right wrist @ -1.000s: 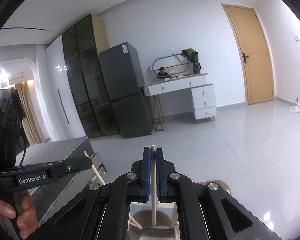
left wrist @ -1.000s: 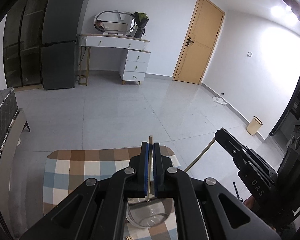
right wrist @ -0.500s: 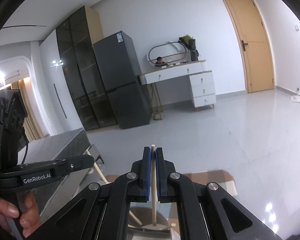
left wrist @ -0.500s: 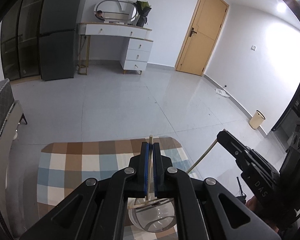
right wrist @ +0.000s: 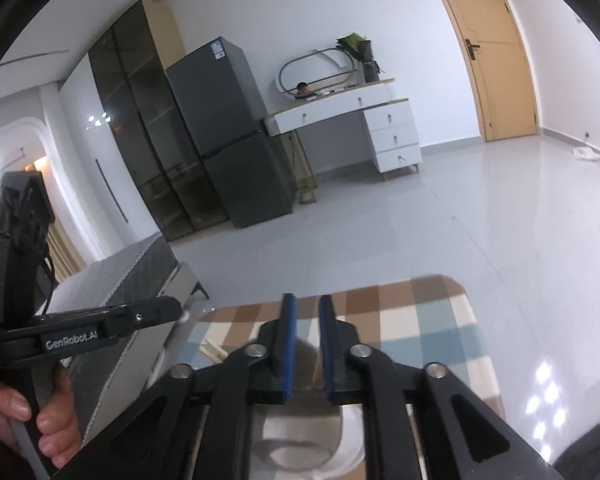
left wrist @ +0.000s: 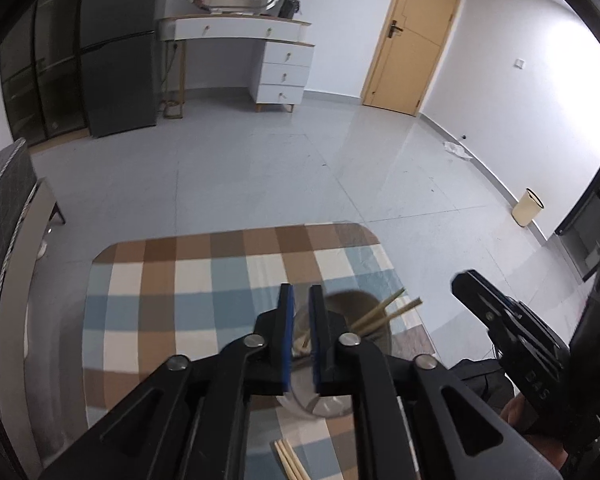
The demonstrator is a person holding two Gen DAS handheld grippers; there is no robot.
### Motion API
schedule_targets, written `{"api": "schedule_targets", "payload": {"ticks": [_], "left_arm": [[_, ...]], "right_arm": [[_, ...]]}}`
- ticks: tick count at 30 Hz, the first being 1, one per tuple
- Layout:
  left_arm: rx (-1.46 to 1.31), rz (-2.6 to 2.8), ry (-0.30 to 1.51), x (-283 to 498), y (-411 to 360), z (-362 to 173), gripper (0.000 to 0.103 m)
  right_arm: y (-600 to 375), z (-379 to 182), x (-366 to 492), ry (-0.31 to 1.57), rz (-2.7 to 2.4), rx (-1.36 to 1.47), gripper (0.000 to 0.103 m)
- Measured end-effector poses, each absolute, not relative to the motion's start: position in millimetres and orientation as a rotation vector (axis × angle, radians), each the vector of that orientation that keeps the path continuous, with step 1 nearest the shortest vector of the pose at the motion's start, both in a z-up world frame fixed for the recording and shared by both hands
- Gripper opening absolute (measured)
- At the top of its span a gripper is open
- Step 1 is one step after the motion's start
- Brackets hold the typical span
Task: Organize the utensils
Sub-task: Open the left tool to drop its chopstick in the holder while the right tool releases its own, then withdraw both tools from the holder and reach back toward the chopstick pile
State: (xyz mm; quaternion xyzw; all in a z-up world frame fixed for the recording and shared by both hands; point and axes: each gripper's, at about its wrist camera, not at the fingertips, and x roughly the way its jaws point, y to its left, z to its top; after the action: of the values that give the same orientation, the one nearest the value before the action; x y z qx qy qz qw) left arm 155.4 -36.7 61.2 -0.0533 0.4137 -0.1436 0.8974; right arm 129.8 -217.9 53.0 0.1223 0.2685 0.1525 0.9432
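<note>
A clear glass (left wrist: 340, 308) stands on the checked tablecloth (left wrist: 204, 280) with two wooden chopsticks (left wrist: 384, 312) leaning out of it to the right. My left gripper (left wrist: 300, 290) hangs just above the glass; its jaws are opening and nothing is pressed between the blue pads. My right gripper (right wrist: 307, 298) is over the same glass (right wrist: 300, 440), jaws opening, with a loose chopstick (right wrist: 318, 368) standing free in the gap. Each gripper shows in the other's view: the right gripper (left wrist: 468, 284) at the right, the left gripper (right wrist: 176, 308) at the left, held by a hand (right wrist: 56, 432).
More chopsticks (left wrist: 290, 460) lie on the cloth near the front edge, and a pair of chopsticks (right wrist: 214, 350) lies left of the glass. A grey sofa (right wrist: 132, 280) flanks the table's left side. Beyond are tiled floor, a fridge (right wrist: 220, 140) and a small bin (left wrist: 528, 208).
Both grippers sank toward the glass and tilted down. Each held a chopstick between shut pads before; now both jaws have parted and the sticks rest in the glass.
</note>
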Motion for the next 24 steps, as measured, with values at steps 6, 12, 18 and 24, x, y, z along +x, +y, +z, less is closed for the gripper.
{"api": "schedule_targets", "payload": {"ticks": [6,12,18,24], "left_arm": [[-0.1,-0.198,0.797,120,-28,84,0.038],[-0.095,-0.149,0.745,85,-21,101,0.043],[-0.096,-0.114,0.69,56,-15,109,0.056],[-0.095,-0.102,0.661,38,-14,110,0.064]], "right_arm": [[-226,64,101,0.531,0.288,0.263,0.04],[-221,79,70,0.497,0.295,0.244,0.05],[-217,87,40,0.461,0.306,0.245,0.058],[-209,90,14,0.426,0.312,0.231,0.068]]}}
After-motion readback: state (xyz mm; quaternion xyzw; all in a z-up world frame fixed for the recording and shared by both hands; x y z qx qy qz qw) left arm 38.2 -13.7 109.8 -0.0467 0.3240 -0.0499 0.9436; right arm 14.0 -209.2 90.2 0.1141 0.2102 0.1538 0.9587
